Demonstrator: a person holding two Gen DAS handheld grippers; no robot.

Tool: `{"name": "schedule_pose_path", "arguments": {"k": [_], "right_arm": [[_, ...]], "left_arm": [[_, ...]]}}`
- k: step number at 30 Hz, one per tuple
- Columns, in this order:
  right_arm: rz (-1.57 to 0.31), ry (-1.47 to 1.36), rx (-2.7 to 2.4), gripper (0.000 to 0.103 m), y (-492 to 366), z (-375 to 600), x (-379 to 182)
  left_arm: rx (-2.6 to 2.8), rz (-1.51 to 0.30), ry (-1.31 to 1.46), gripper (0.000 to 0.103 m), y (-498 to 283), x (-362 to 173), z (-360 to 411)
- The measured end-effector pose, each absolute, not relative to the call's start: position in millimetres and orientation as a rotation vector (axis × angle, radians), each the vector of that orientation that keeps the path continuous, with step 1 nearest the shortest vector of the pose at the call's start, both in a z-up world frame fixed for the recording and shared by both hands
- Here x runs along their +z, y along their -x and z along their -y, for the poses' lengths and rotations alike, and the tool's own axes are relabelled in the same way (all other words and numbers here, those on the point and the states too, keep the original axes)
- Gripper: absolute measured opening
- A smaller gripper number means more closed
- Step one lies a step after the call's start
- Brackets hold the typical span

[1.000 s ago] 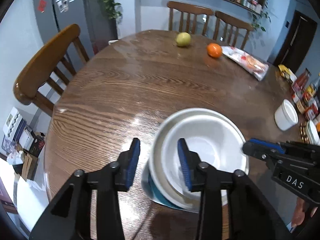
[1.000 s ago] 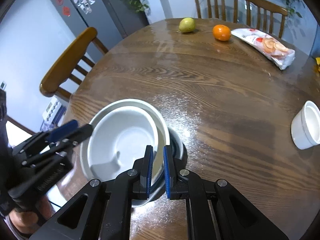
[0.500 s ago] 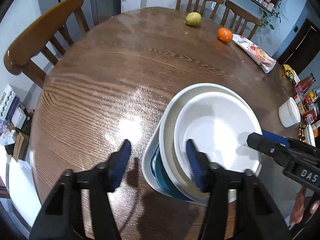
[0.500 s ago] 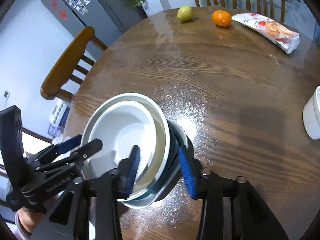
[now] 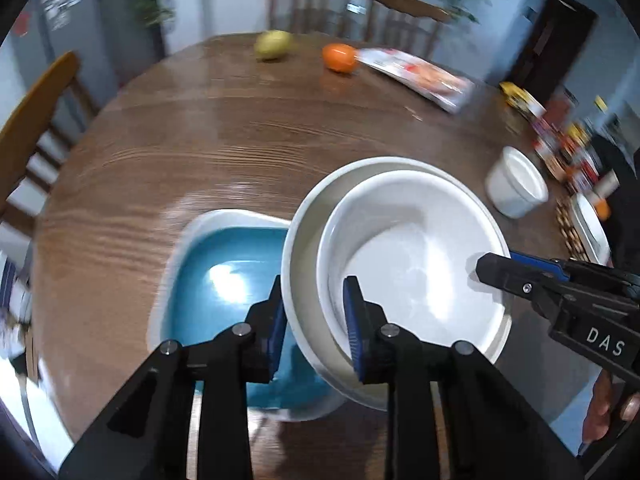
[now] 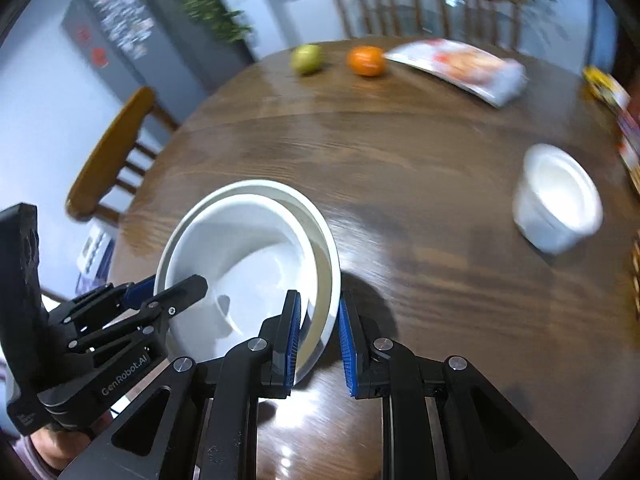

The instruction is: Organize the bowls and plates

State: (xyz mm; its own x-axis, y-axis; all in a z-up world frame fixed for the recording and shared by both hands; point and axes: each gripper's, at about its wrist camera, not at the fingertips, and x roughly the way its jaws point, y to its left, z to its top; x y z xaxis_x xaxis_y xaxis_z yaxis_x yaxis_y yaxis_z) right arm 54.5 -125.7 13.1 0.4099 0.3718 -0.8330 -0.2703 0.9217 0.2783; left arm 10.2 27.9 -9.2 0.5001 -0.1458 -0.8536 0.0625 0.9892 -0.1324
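Observation:
Two nested white bowls, an outer one (image 5: 304, 240) and an inner one (image 5: 400, 248), hang tilted just above the round wooden table (image 5: 200, 140). My left gripper (image 5: 315, 320) straddles both rims on their left side, its jaws closing with the pads against the bowl walls. My right gripper (image 6: 318, 336) straddles the opposite rims of the outer bowl (image 6: 322, 248) and inner bowl (image 6: 240, 248), jaws also closing on them. A square blue dish with a white rim (image 5: 224, 280) lies uncovered on the table to the left of the bowls. Each view shows the other gripper: right (image 5: 494, 270), left (image 6: 168, 286).
A small white cup (image 6: 556, 200) stands to the right of the bowls. At the far side lie a pear (image 5: 272, 44), an orange (image 5: 339, 57) and a snack bag (image 5: 420, 76). Packets (image 5: 560, 148) crowd the right edge. Wooden chairs (image 5: 32, 112) ring the table.
The white bowls have come up off the blue dish and shifted right, uncovering it. The right gripper widened from one rim to span both. The left gripper narrowed onto both rims.

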Motion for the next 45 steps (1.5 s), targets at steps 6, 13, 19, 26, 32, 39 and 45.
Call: {"name": "schedule_pose_path", "arguments": {"k": [6,13,19,26,32,39,45], "right_arm": [[-1.162,-0.167,0.298,0.021,-51.8,176.0,-17.8],[-1.117,-0.219,0.275,0.039,-48.8,212.2,-14.3],[-1.016,-0.262,0.199,0.04,-57.0,263.5,14.4],[-0.951,-0.248,0.112,0.04,-93.0,311.5,32.2],[-1.007,-0.251,0.148,0.04,-137.7,318.8,13.9],[-1.092,-0.287,0.213,0.039,-169.9,324.1,-14.2],[-1.129,-0.286,0.255,0.02,-182.3,319.3,-24.5]], "left_arm": [[-0.198,-1.099,-0.039,0.038,-21.5,-34.0,26.1],[-0.16,-1.065,-0.091,0.065,-26.6,-28.2,35.3],[-0.181,-1.011,-0.036,0.065,-51.4,-0.8,57.3],[-0.265,-0.944,-0.115,0.065,-95.7,13.7,145.0],[-0.249,-0.977,-0.167,0.065,-132.4,-7.8,191.3],[-0.249,-1.074,-0.151,0.055,-157.0,-33.9,203.0],[-0.278,-1.12,-0.105,0.027,-170.6,-41.3,205.7]]}}
